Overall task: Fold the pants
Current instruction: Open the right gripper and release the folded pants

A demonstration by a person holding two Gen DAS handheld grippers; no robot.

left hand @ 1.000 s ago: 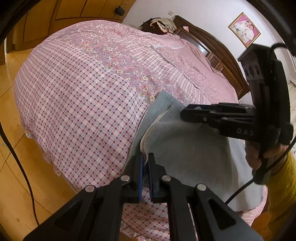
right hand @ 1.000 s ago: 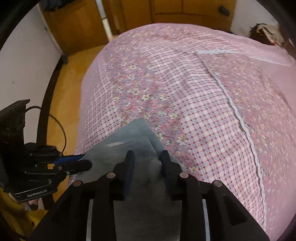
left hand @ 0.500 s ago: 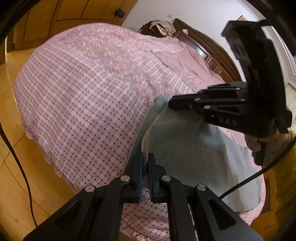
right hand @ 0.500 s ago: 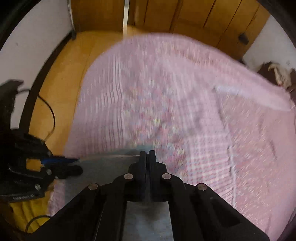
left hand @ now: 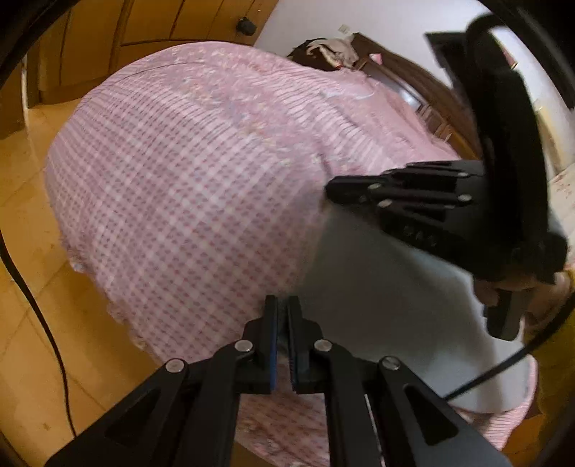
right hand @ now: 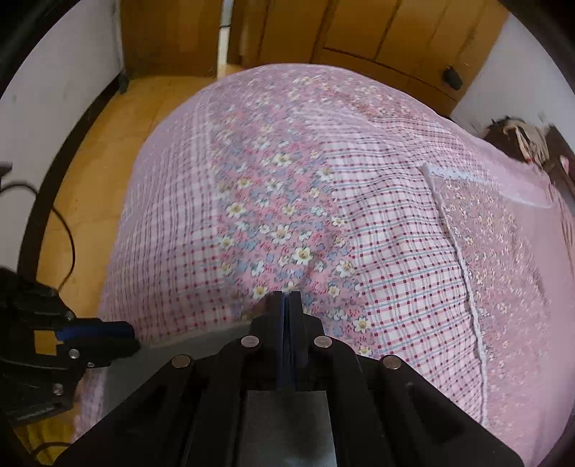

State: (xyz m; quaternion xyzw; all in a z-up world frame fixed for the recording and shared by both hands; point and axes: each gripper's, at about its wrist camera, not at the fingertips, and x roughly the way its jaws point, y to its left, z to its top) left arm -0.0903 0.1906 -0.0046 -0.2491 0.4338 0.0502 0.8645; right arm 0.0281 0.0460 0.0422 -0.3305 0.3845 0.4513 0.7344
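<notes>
Grey pants (left hand: 377, 294) lie at the near edge of the bed, with the bed's corner to their left. In the left wrist view my left gripper (left hand: 283, 301) is shut on the pants' near left edge, low over the bedspread. My right gripper (left hand: 330, 188) comes in from the right, shut on the far corner of the cloth, which hangs up to its tips. From the right wrist view, the right gripper (right hand: 286, 294) has its blue pads pressed together, with grey pants (right hand: 201, 341) spreading beneath it toward the left gripper (right hand: 129, 334). A hand holds the right gripper's handle.
A pink checked and flowered bedspread (right hand: 359, 222) covers the bed. Wooden floor (left hand: 36, 251) with a black cable (left hand: 46, 323) lies to the left. Wooden wardrobe doors (right hand: 377, 32) stand behind, and a dark headboard (left hand: 413, 82) with heaped clothes (left hand: 330, 50) is at the far end.
The right gripper's jaws have shut on the pants' far corner and lifted it up and away across the bed. The left gripper has kept its grip and place.
</notes>
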